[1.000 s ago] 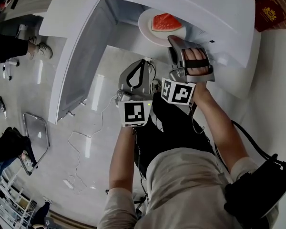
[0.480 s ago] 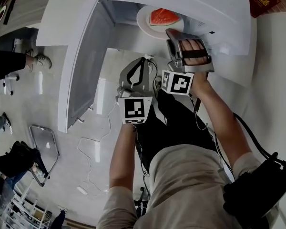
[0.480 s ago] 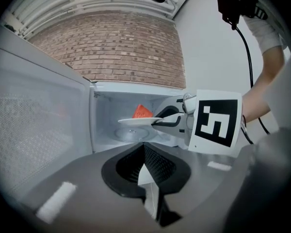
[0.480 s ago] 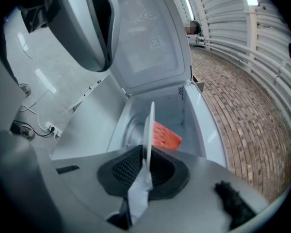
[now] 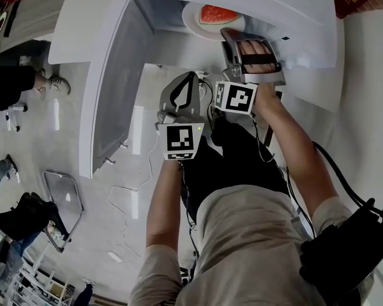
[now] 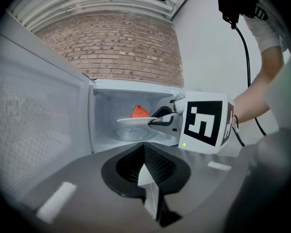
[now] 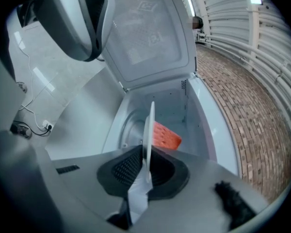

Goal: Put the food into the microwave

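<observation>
- The plate carrying the watermelon slice is being clenched by its near rim in the right gripper's fingers.
- It is being held inside the open microwave, just above the turntable.
- The left gripper is being held nearer, right of the door, fingers clenched on nothing.

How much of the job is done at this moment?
Done: the door is open. In hand: the right tool grips the plate with melon, already inside the microwave, above the turntable. Left: set it down, release, shut the door.
</observation>
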